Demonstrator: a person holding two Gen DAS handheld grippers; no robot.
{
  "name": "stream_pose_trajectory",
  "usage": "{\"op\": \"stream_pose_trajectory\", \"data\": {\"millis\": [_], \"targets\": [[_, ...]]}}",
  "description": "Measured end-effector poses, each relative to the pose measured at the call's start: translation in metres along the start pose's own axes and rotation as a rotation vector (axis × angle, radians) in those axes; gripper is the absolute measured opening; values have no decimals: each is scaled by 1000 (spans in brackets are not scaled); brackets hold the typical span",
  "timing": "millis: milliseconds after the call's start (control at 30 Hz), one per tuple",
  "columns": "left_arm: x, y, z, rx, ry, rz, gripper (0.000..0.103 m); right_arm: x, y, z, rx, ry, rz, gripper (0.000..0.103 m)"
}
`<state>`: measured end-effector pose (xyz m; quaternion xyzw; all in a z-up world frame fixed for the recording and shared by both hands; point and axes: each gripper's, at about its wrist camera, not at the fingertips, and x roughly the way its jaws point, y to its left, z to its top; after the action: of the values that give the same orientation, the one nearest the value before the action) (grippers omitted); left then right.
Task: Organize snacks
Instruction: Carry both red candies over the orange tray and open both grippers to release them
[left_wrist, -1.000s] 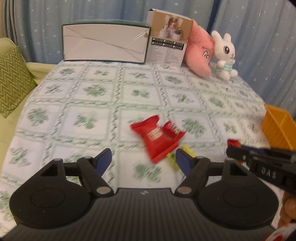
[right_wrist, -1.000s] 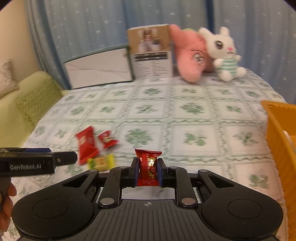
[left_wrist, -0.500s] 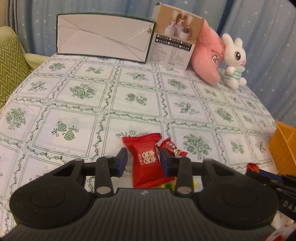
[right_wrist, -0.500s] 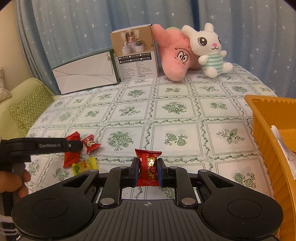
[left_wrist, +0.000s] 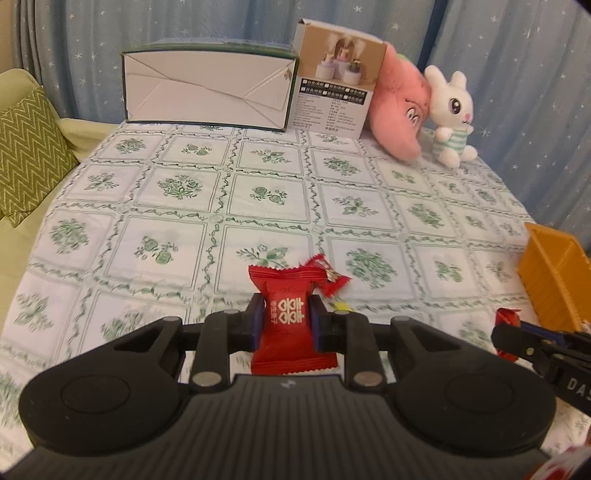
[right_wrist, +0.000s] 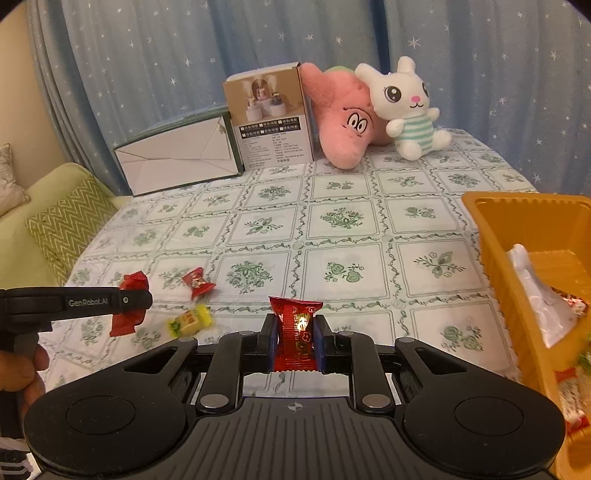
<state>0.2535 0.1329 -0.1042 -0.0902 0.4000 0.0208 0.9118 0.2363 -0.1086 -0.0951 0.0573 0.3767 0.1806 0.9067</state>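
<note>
Beside the orange bin (right_wrist: 491, 236) on the patterned tablecloth (left_wrist: 258, 192), the left gripper (left_wrist: 286, 319), open a second ago, has now clamped a red snack packet (left_wrist: 288, 317). The right gripper (right_wrist: 295, 334) stays closed on a shiny red candy (right_wrist: 297, 325) nearer the bin, so both look ready to drop in; a twisted red candy (right_wrist: 197, 282) and yellow candy (right_wrist: 190, 320) remain farther off.

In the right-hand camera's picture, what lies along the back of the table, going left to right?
White folded box → brown printed carton → pink plush toy → white bunny plush.
</note>
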Motion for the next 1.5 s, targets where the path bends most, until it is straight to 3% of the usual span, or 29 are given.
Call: {"op": "stream_pose_trajectory", "data": {"millis": [433,700,1100,1500], "targets": [[-102,-53,-39,29,-20,-49,22,-95,-7,-21,48,-22,-31,20],[-144,-87,-67,62,-11,-90,22,-151,-24,-40,86,-30,-75,20],[-176,-128,-89,111,8,-125,22,-206,-46,-50,130,-62,-105,20],[-185,-174,-87,184,9,-184,22,-239,-78,-53,181,-106,-149,20]]}}
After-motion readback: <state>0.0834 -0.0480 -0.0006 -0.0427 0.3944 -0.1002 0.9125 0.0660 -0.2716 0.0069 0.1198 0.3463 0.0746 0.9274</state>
